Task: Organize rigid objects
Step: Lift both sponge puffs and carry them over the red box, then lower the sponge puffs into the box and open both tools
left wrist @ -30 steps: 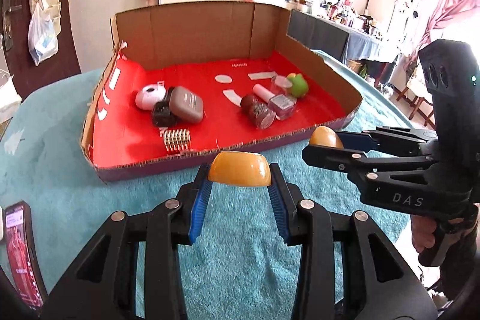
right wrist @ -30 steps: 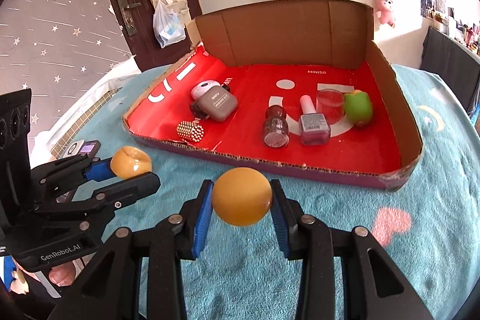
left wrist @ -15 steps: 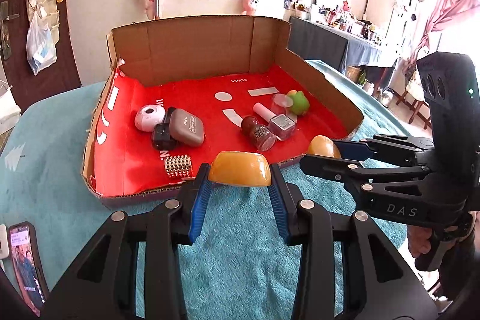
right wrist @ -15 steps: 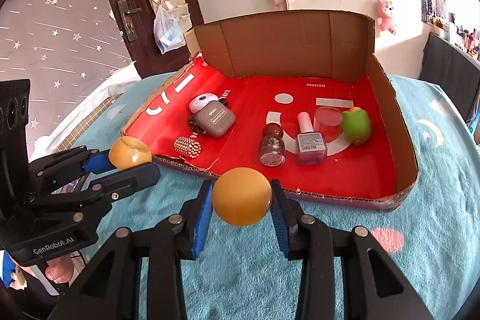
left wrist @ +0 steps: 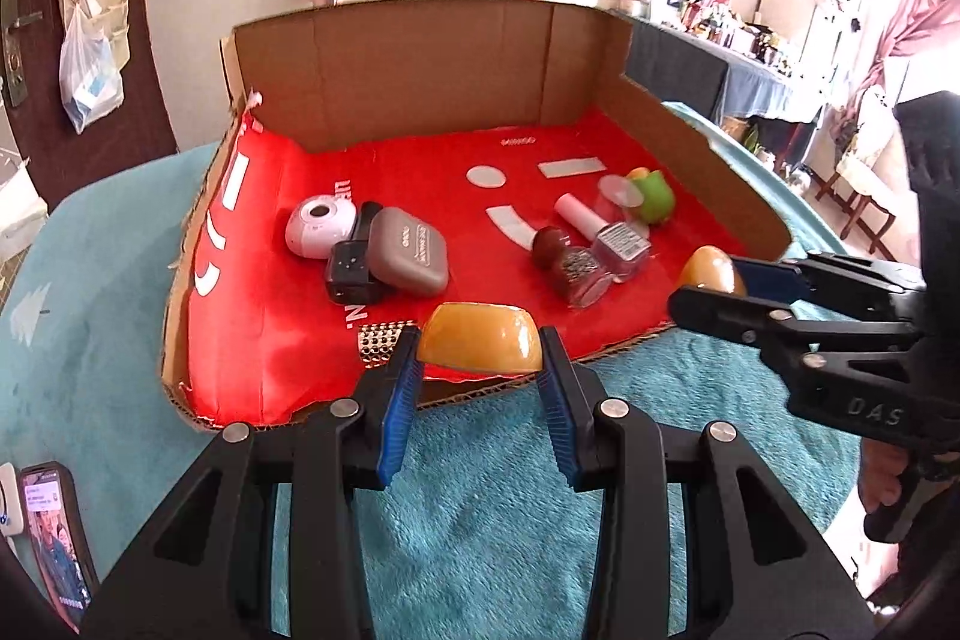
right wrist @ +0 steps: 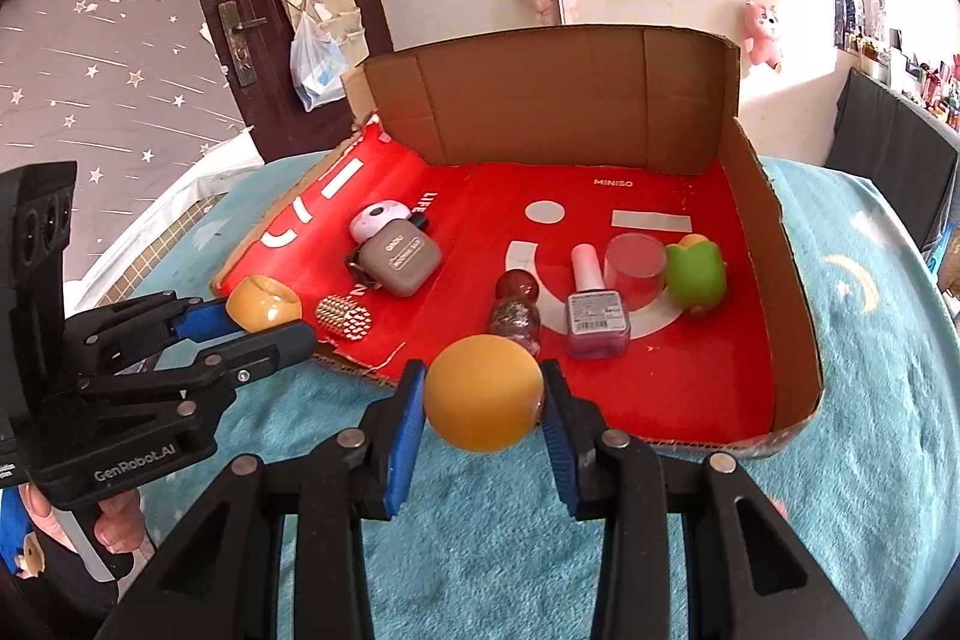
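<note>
My left gripper [left wrist: 480,352] is shut on an amber half-shell bowl [left wrist: 480,343], held over the front edge of the red-lined cardboard box [left wrist: 420,52]. It also shows in the right wrist view [right wrist: 264,304] at the box's front left corner. My right gripper [right wrist: 483,400] is shut on an amber half-shell dome [right wrist: 483,400], held over the box's front edge; it shows in the left wrist view [left wrist: 711,271] too. Inside the box lie a grey case [right wrist: 399,262], a white round device [right wrist: 378,220], a studded block [right wrist: 345,319], nail polish bottles [right wrist: 594,316] and a green toy [right wrist: 696,274].
The box rests on a teal fluffy cloth [left wrist: 480,520]. A phone [left wrist: 54,538] lies on the cloth at the left. A clear round lid [right wrist: 633,259] sits in the box by the green toy. A table with clutter [left wrist: 720,58] stands at the far right.
Both grippers have moved forward toward the box with their amber halves; they now hang over its front edge. The grips have not changed.
</note>
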The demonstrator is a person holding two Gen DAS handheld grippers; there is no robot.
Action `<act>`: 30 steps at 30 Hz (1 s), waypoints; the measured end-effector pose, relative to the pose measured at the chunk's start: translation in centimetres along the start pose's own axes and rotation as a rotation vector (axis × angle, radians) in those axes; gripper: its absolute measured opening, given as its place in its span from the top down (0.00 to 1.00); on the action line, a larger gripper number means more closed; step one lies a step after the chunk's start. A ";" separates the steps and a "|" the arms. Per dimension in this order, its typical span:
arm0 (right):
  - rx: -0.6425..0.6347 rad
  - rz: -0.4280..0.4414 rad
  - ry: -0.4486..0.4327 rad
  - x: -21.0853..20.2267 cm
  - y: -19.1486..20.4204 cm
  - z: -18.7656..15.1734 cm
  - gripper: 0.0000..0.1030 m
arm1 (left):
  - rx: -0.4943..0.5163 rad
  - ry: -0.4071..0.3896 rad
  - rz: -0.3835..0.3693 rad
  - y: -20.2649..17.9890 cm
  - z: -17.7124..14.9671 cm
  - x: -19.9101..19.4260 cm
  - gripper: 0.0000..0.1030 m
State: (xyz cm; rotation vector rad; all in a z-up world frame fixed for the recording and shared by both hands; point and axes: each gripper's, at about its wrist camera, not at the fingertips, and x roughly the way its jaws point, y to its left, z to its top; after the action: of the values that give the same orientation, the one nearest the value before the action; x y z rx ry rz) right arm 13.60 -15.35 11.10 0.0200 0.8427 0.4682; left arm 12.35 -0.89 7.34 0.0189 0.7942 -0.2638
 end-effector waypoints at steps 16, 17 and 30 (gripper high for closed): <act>-0.009 -0.035 0.095 3.5 -1.4 0.9 0.62 | -0.005 0.097 -0.070 0.2 0.6 3.8 0.65; -0.010 -0.037 0.102 3.7 -1.5 0.8 0.62 | -0.005 0.100 -0.071 0.2 0.6 4.0 0.65; -0.011 -0.055 0.154 5.7 -1.9 1.1 0.62 | -0.006 0.137 -0.043 0.1 1.4 7.1 0.65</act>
State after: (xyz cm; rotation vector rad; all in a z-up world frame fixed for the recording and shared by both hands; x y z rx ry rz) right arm 18.43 -14.58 7.36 -0.0501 0.9893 0.4262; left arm 18.11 -2.61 3.34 0.0141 0.9323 -0.3029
